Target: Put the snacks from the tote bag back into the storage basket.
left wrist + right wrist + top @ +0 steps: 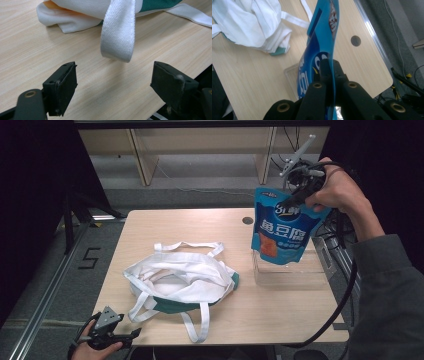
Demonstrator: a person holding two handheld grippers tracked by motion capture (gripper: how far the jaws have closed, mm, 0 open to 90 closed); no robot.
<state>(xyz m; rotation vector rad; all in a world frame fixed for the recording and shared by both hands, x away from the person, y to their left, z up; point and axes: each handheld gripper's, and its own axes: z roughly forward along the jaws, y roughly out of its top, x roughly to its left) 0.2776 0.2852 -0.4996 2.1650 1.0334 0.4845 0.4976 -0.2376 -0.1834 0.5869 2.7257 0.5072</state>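
Currently: right gripper [295, 197] raised above far right part of table [165, 222], fingers [325, 68] clamped flat on top edge of blue pouch [282, 227]. Pouch hanging free below the grip, printed face toward the high camera, white characters and an orange picture on the front. Lower end of pouch just over, or dipping into, clear plastic box [290, 270]; cannot tell whether touching its wall. Box standing on right side of table, near the right edge. Right gripper view: pouch [322, 32] seen edge-on, running away from the closed fingers, table and box corner [290, 75] beneath.

Left gripper [112, 335] low at near left corner of table, held in left hand [92, 350], grey three-cornered plate on top. Left gripper view: fingers [62, 87] wide apart, nothing between them, bare wood below. White strap [118, 35] of tote bag hanging just ahead of the fingers, not touched.

White tote bag [182, 280] with green trim lying crumpled mid-table, left of box, straps [197, 322] spread toward near edge. Well apart from pouch. Round cable hole [247, 220] in far part of tabletop.
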